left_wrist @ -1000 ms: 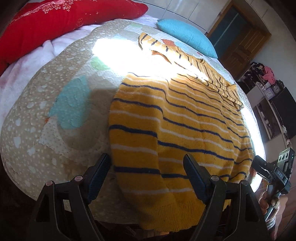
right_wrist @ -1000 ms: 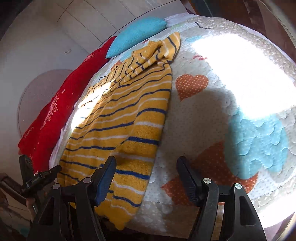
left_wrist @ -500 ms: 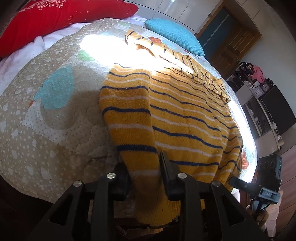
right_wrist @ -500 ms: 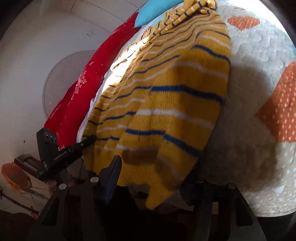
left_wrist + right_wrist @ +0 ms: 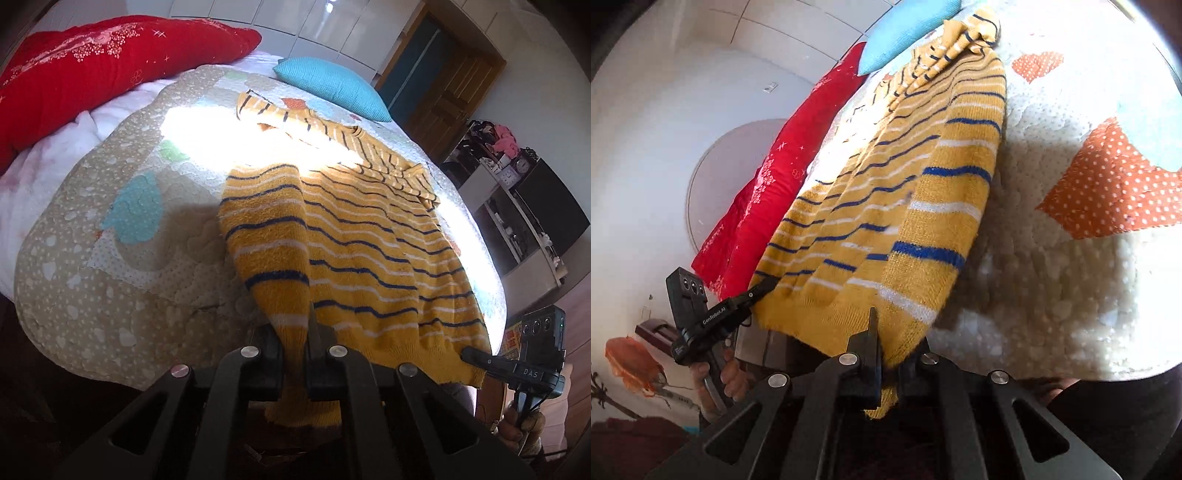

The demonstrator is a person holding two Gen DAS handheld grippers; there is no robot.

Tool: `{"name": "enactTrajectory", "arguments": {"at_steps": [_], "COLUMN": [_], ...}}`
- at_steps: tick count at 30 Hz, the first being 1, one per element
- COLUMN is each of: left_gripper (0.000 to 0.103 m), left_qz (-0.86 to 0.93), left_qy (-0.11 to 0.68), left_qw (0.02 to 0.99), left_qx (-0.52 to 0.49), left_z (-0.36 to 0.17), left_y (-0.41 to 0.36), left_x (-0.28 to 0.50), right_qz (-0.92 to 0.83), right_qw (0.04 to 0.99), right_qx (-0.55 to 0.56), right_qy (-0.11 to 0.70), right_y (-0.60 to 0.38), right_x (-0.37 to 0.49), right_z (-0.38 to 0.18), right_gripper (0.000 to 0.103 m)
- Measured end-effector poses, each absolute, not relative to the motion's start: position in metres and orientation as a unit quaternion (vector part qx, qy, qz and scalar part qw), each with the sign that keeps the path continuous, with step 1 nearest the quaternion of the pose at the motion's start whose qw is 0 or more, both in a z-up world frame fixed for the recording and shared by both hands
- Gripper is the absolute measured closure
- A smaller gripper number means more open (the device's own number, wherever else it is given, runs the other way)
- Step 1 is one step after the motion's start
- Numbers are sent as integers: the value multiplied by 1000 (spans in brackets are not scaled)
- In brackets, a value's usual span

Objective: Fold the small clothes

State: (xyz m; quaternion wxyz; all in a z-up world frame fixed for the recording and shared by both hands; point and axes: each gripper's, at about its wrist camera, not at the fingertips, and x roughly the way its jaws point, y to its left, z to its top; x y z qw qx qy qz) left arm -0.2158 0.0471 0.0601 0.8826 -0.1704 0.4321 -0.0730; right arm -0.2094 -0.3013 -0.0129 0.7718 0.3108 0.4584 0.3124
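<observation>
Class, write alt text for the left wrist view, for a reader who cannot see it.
The left gripper has its jaws shut on the hem of a yellow striped sweater, which lies spread on a patterned quilt. The right gripper holds the hem's other corner; a red pillow and a blue pillow lie beyond.

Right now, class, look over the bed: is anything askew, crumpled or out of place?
Yes. The sweater is not flat: its far sleeves lie bunched near the blue pillow, and its hem hangs over the quilt edge, pinched by the left hand-held gripper and right hand-held gripper.
</observation>
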Motion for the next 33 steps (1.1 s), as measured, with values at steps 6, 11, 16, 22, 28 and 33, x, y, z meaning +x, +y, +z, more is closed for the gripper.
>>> {"name": "enactTrajectory", "arguments": {"at_steps": [6, 11, 16, 22, 28, 33], "left_gripper": [96, 96, 96, 96, 96, 95], "left_qz": [-63, -67, -59, -38, -24, -27], "left_qy": [438, 415, 373, 378, 431, 460], "left_qw": [883, 890, 913, 917, 890, 871], "left_qx": [-154, -176, -152, -126, -147, -174], "left_z": [59, 77, 109, 120, 88, 68], "left_y": [43, 54, 53, 48, 52, 59], "left_x": [-213, -179, -117, -17, 52, 96], "right_qz": [310, 312, 299, 264, 235, 232], "right_qw": [775, 803, 843, 869, 863, 845], "right_qx": [316, 293, 254, 222, 225, 241], "right_qy": [451, 415, 368, 356, 387, 418], "right_y": [-307, -312, -302, -287, -279, -280], "right_x": [-210, -176, -122, -32, 49, 106], "right_z": [-8, 26, 76, 107, 91, 67], "right_gripper": [97, 97, 97, 97, 97, 94]}}
